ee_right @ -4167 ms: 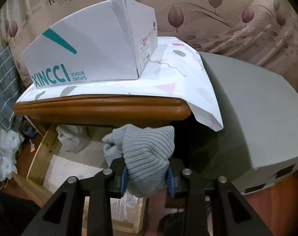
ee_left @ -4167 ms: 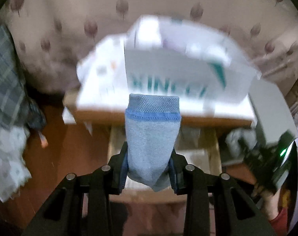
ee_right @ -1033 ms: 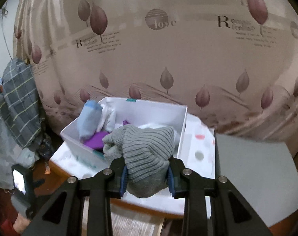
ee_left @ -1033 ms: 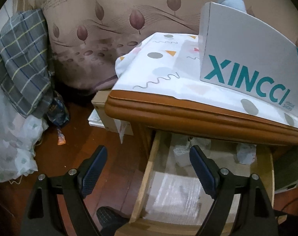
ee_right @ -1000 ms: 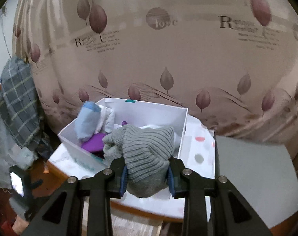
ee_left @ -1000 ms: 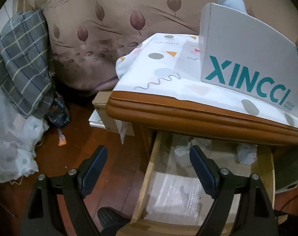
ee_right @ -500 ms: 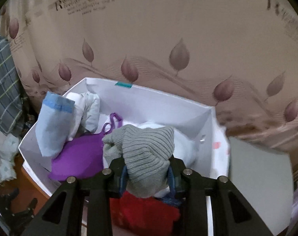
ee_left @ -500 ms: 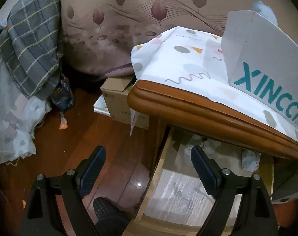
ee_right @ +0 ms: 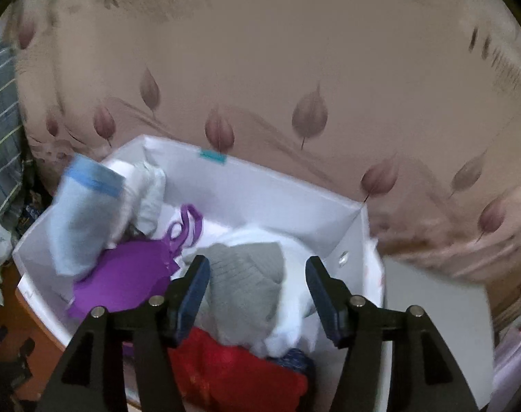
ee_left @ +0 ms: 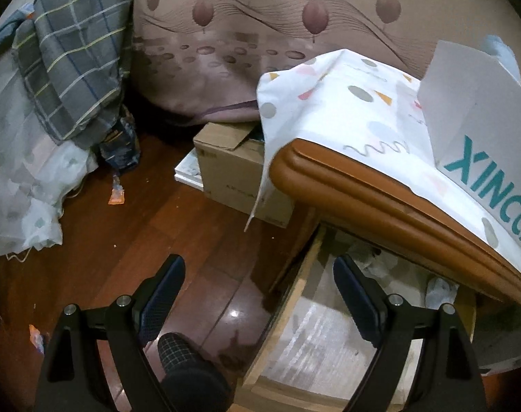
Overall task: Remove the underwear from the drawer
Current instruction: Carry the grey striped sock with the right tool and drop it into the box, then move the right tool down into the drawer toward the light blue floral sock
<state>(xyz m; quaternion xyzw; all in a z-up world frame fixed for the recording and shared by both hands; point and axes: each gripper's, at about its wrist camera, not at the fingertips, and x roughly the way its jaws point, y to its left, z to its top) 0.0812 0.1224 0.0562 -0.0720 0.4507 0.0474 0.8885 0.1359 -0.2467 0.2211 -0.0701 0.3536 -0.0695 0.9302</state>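
The grey ribbed underwear [ee_right: 246, 281] lies in the white box [ee_right: 260, 192] between my right fingers [ee_right: 191, 285], which are spread apart. My left fingers [ee_left: 164, 292], also apart and empty, hang over the open drawer [ee_left: 294, 295] beneath the counter [ee_left: 380, 202].

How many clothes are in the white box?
At least 6: light blue far left, white beside it, purple, gray middle, white under gray, red front. More may be hidden.
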